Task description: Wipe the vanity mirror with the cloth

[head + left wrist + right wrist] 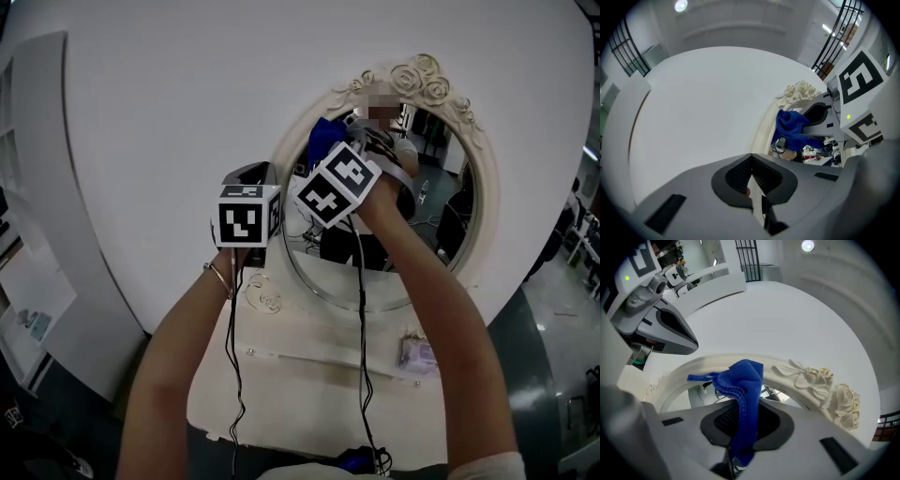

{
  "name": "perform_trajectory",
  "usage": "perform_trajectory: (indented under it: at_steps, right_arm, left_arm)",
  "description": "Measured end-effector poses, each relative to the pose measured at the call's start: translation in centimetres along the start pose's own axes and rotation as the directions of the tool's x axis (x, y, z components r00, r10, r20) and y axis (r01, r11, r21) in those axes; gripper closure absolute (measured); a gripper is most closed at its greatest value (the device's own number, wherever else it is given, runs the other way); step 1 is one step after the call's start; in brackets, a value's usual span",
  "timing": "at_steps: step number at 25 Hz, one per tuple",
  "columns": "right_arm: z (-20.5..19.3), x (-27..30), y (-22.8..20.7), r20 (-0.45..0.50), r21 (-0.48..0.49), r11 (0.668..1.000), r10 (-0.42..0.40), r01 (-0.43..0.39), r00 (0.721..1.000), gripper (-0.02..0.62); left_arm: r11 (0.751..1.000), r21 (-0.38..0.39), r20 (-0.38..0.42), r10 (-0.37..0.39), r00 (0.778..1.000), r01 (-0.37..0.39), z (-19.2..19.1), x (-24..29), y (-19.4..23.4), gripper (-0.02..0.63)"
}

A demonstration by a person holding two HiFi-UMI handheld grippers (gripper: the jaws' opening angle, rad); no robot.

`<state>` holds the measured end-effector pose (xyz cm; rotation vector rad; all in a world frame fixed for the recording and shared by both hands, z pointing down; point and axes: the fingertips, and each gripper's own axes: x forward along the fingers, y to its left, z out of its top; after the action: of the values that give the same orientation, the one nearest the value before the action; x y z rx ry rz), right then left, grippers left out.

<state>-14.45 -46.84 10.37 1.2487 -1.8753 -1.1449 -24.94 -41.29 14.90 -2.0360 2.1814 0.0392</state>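
Right claw [740,427] pinches the blue cloth [743,380] up by the vanity mirror [801,376] rim, which the head view barely shows. Left claw [752,183] is closed up, empty.

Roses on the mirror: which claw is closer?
Right. The right claw, shut on the blue cloth, sits below-left of the roses; the left claw hangs farther left, beside the mirror frame.

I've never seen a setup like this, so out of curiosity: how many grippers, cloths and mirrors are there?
Grey handheld two-jaw grippers: 2, the left gripper and the right gripper
Blue woven cloth: 1
Oval mirror in a white rose-carved frame: 1
Total: 4
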Motion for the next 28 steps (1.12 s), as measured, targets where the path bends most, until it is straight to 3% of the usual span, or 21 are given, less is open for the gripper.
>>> perform_trajectory:
  at_steps: [5, 8, 16, 28]
  right_arm:
    - [-0.1, 0.8, 3.0, -0.011, -0.067, 0.997, 0.024, -0.025, 1.0, 0.532]
    - [-0.4, 1.1, 5.7, -0.015, -0.105, 0.993, 0.057, -0.059, 0.998, 0.532]
    - [-3.5, 1.9, 16.9, -0.053, -0.221, 0.957, 0.18, -0.187, 0.982, 0.532]
    - [-12.6, 1.6, 31.0, -0.185, -0.245, 0.885, 0.358, -0.396, 0.915, 0.532]
  left_arm:
    - [0.998, -0.052, -0.046, 0.016, 0.999, -0.019, -3.5, -0.3, 1.6, 0.601]
    - [0.999, -0.038, -0.085, 0.023, 0.996, -0.026, -6.4, -0.7, 2.2, 0.601]
    - [0.998, -0.063, -0.182, 0.016, 0.983, -0.028, -15.3, -1.8, 2.2, 0.601]
    - [0.985, -0.169, -0.334, -0.018, 0.942, -0.041, -28.2, -5.2, -0.5, 0.6]
